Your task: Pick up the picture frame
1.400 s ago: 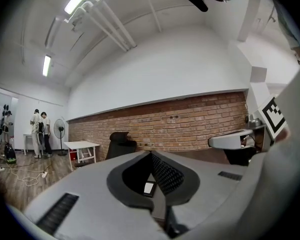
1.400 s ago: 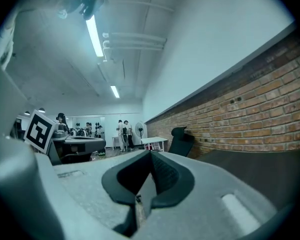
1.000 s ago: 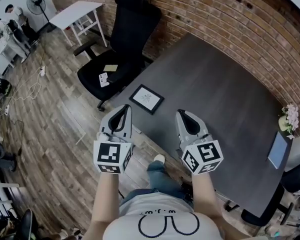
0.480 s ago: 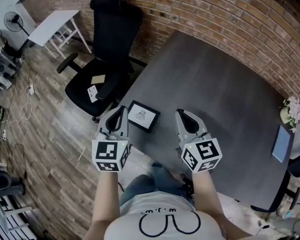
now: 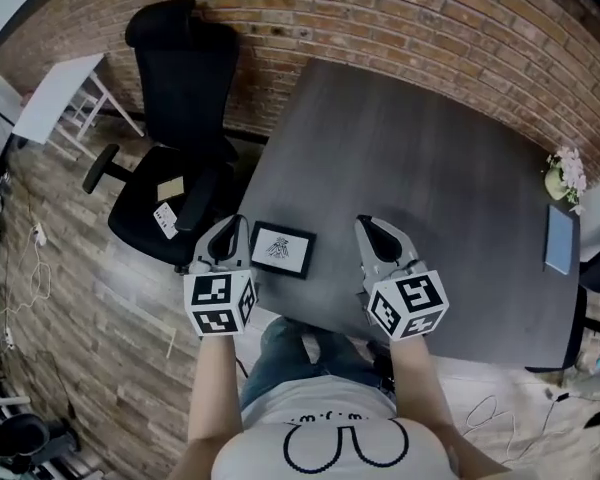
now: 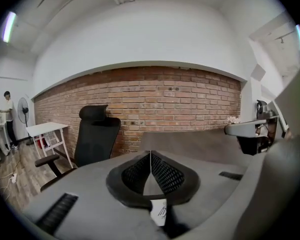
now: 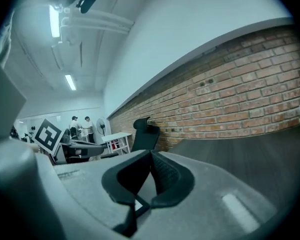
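Observation:
A black picture frame (image 5: 282,250) with a white drawing lies flat near the front left corner of the dark table (image 5: 430,168). My left gripper (image 5: 234,226) hovers just left of the frame, at the table's edge, jaws shut and empty. My right gripper (image 5: 371,227) hangs over the table to the frame's right, also shut with nothing in it. In the left gripper view the jaws (image 6: 150,156) meet in a closed seam, and a sliver of the frame's white print (image 6: 160,212) peeks out below them. The right gripper view shows its jaws (image 7: 151,156) pressed together too.
A black office chair (image 5: 175,118) stands left of the table against the brick wall (image 5: 380,18). A small flower pot (image 5: 560,176) and a blue notebook (image 5: 559,239) sit at the table's far right. A white side table (image 5: 55,98) stands at far left.
Both grippers have come closer to the table's front edge. The frame now lies between them, right beside the left gripper, where before it lay ahead of them.

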`<state>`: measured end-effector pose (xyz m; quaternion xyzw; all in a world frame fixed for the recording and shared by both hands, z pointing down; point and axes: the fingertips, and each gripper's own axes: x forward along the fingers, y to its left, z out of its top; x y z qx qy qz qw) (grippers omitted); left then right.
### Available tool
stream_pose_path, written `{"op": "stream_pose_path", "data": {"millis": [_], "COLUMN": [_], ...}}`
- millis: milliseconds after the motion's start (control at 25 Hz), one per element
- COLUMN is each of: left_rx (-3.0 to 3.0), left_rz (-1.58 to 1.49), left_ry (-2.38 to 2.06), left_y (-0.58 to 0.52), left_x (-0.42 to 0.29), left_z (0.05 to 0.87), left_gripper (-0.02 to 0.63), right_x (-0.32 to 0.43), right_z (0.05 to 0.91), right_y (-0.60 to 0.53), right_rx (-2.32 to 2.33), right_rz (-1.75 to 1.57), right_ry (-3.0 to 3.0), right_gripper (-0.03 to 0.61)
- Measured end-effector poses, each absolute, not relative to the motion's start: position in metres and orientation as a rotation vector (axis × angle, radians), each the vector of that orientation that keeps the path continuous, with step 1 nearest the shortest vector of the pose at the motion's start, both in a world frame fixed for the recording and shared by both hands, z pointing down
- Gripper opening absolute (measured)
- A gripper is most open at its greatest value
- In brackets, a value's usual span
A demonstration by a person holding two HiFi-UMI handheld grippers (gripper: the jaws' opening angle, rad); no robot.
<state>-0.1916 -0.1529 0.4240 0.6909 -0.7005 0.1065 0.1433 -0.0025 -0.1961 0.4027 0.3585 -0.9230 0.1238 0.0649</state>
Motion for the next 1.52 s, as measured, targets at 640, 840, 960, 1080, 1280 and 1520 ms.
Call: {"op": "stream_pose_path", "data": {"millis": [640, 840, 960, 1080, 1280, 1520], "left_rx": [2.236, 2.138, 2.065, 1.998, 1.909, 1.857], "left_rz": [0.341, 0.383, 0.433, 0.485, 0.559, 0.625], "left_ry": [-1.541, -1.538, -1.521, -1.495, -1.464, -1.446], "left_y": [-0.164, -0.154, -0.147, -0.144, -0.143, -0.150], "left_x": [-0.205, -0.213, -0.214, -0.212, -0.208, -0.203], "left_z": [0.477, 0.513, 0.537, 0.561, 0.591, 0.614], "left_gripper": [0.206, 0.192, 0.186, 0.181, 0.161, 0.138], "right_x": [-0.045, -0.048, -0.049, -0.051, -0.049, -0.042], "right_z": [0.424, 0.447, 0.463, 0.479, 0.501, 0.518], "right_y": [-0.174, -0.163, -0.159, -0.157, -0.152, -0.154], "right_rx": [1.368, 1.346, 1.334, 1.308, 1.263, 1.257], "right_rz": [0.371, 0.410, 0.458, 0.493, 0.546, 0.584], "right_ry": [-2.577, -2.523, -2.494, -2.474, -2.442, -2.414], "right_gripper": [-0.005, -0.005, -0.005, -0.005, -0.005, -0.005]}}
